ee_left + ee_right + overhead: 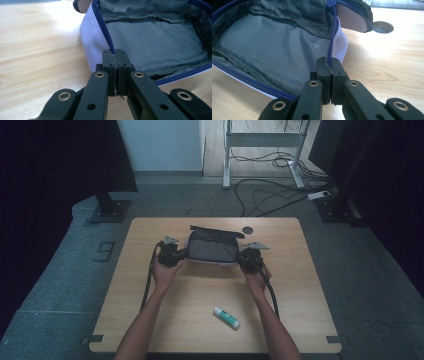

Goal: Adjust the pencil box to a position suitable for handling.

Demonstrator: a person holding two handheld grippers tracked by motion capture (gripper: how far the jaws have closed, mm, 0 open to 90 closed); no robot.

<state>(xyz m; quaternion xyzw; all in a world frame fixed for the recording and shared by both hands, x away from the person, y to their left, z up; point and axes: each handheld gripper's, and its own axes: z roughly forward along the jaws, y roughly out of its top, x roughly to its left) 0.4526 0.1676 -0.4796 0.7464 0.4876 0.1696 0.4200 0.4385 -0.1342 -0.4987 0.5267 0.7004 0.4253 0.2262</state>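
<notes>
Forearms of mine come in low over the bench, past a glue stick lying loose near me. Both tongs are clamped tight on the pouch's zipper edge: left tongs at one end, right tongs at the other, apparently to hold its mouth spread. Grey lining shows inside; nothing visible in it.
</notes>
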